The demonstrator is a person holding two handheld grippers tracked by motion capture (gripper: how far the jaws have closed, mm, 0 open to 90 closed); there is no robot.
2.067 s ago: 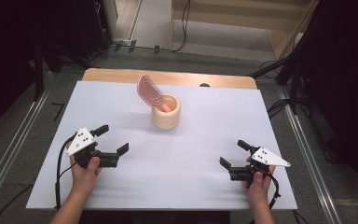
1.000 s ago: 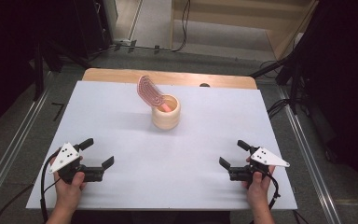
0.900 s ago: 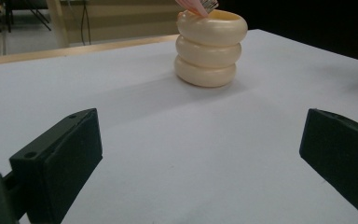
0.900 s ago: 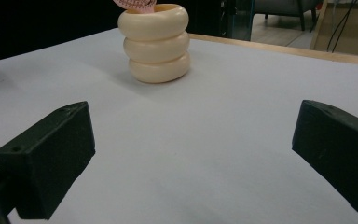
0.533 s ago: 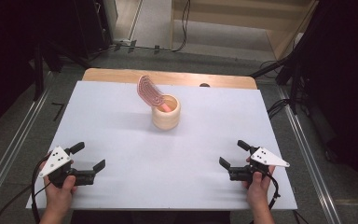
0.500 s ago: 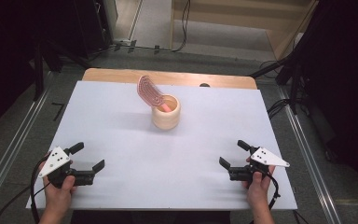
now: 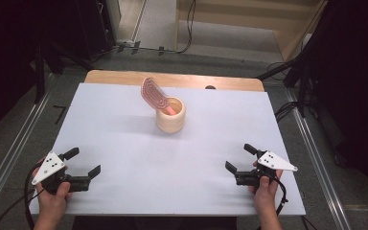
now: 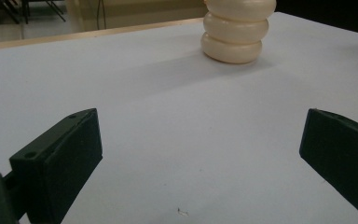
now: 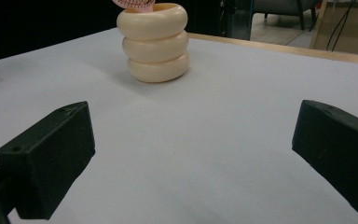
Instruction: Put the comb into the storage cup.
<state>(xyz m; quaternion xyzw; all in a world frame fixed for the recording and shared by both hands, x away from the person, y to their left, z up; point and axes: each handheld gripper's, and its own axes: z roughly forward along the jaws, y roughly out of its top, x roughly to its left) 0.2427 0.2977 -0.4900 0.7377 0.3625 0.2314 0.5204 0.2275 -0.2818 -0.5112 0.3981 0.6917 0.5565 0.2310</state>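
- Right now both tools sit low at the near edge of the desk (image 7: 124, 143), one at each near corner, with the person's hands behind them.
- Left tool (image 7: 82, 164): jaws wide apart, nothing between them, pointing across the desk toward the middle.
- Right tool (image 7: 243, 157): jaws likewise spread and empty, aimed inward and away from the person.
- Cup (image 7: 170, 115): a cream, ribbed holder of three stacked rings, upright on the far half of the desk, roughly centred between the two sides.
- Comb (image 7: 153, 94): a pink, flat, ridged piece standing in the cup and leaning to the left and away, its long axis running up out of the rim.
- Relation that matters: the cup lies ahead of both tools, up and right from the left one, up and left from the right one; neither looks clearly nearer, and both are well apart from it.
- Room: bare desk lies between each tool and the cup, so either could go straight in; the far edge sits close behind the cup, so a push from the front could slide it that way.
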